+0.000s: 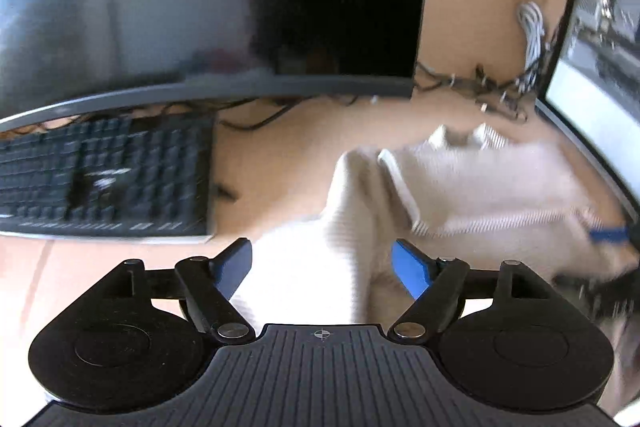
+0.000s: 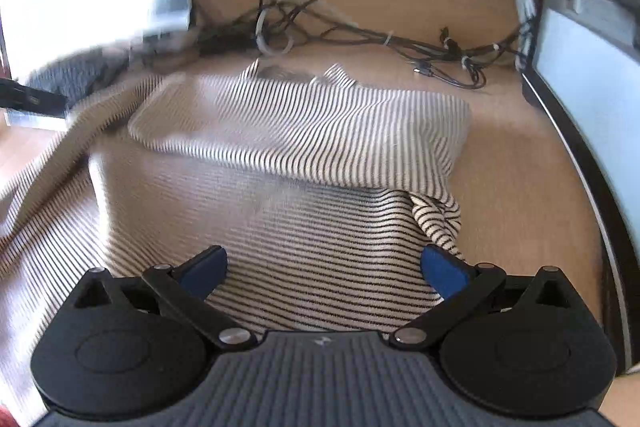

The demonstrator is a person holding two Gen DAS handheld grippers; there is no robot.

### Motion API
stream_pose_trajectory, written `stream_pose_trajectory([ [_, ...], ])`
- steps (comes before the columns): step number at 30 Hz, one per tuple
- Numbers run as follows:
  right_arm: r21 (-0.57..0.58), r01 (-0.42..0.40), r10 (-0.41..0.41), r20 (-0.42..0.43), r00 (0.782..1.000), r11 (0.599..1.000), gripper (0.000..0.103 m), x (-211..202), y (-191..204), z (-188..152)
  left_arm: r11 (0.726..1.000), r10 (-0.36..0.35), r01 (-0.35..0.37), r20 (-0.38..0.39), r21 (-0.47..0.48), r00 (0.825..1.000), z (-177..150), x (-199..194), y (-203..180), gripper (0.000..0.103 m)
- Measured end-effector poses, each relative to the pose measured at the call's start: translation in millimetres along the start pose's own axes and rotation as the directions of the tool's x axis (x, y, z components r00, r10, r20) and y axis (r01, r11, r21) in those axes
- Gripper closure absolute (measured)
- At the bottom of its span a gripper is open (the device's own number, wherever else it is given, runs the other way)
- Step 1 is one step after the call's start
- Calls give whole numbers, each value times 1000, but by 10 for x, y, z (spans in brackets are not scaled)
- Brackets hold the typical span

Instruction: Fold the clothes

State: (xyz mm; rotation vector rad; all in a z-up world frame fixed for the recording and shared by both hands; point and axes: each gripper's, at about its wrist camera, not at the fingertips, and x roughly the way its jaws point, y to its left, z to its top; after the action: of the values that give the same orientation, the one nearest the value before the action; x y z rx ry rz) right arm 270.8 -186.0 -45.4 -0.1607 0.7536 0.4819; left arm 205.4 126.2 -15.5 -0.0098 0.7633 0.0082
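While both views are blurred in places, the layout is readable. From the left wrist camera, a black keyboard (image 1: 104, 179) lies at far left on the wooden worktop (image 1: 272, 163), under a dark curved monitor (image 1: 180, 7). The left gripper (image 1: 322, 267) has its blue-padded jaws spread wide, holding nothing; pale cloth of the striped garment (image 1: 460, 187) lies below and between them, and I cannot tell whether the pads touch it. It points down at a slant. At far right a second screen (image 1: 600, 47) is cut off by the edge.

From the right wrist camera, the striped garment (image 2: 304, 131) lies across the middle of the worktop (image 2: 520, 187), its upper part folded over the lower, with a sleeve trailing left, smeared by blur. The right gripper (image 2: 324, 271) is also wide open above the cloth, gripping nothing, and tilted downward. Tangled cables (image 2: 360, 31) lie behind.
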Motion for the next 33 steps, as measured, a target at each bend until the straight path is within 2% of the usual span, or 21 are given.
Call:
stream_pose_trajectory([
  [6,-39,-64,63,-29,998,997,0,-79,-34,151,997,80,-79,-20,16,997,-374,-487,407,16],
  [9,-106,-86,91,46,995,991,0,-262,28,293,992,116,-113,-54,54,992,-562,-684,518,17],
  [14,-167,-127,147,111,983,978,0,-322,234,547,969,93,-66,-101,237,991,-827,-867,364,17],
  [17,-174,-168,191,119,974,970,0,-315,381,596,947,114,-67,-136,315,984,-942,-805,242,17],
  [20,-186,-198,223,126,967,962,0,-347,516,565,950,141,-90,-155,298,978,-988,-633,232,26],
  [21,-188,-202,229,132,964,961,2,-364,550,552,955,147,-99,-154,281,977,-983,-569,236,34],
  [22,-190,-205,233,139,962,960,5,-386,583,537,959,148,-104,-152,263,977,-961,-506,236,51],
  [23,-197,-209,239,140,961,958,13,-405,612,526,965,141,-101,-151,243,978,-913,-445,232,62],
  [24,-207,-214,245,139,960,955,19,-424,639,519,972,120,-87,-143,220,982,-832,-411,227,92],
  [25,-220,-209,243,140,960,953,20,-442,653,519,980,77,-52,-125,189,989,-702,-419,224,96],
  [27,-241,-184,224,151,963,953,20,-488,656,523,991,-6,16,-78,132,997,-418,-451,217,97],
  [29,-210,-158,196,170,966,965,20,-549,562,520,994,-81,81,-3,76,997,-25,-551,207,97],
  [31,-165,-139,170,185,968,976,20,-614,450,498,986,-166,165,70,18,984,410,-637,165,97],
  [33,-111,-124,143,184,972,986,19,-658,334,411,964,-265,268,139,2,954,821,-681,20,97],
])
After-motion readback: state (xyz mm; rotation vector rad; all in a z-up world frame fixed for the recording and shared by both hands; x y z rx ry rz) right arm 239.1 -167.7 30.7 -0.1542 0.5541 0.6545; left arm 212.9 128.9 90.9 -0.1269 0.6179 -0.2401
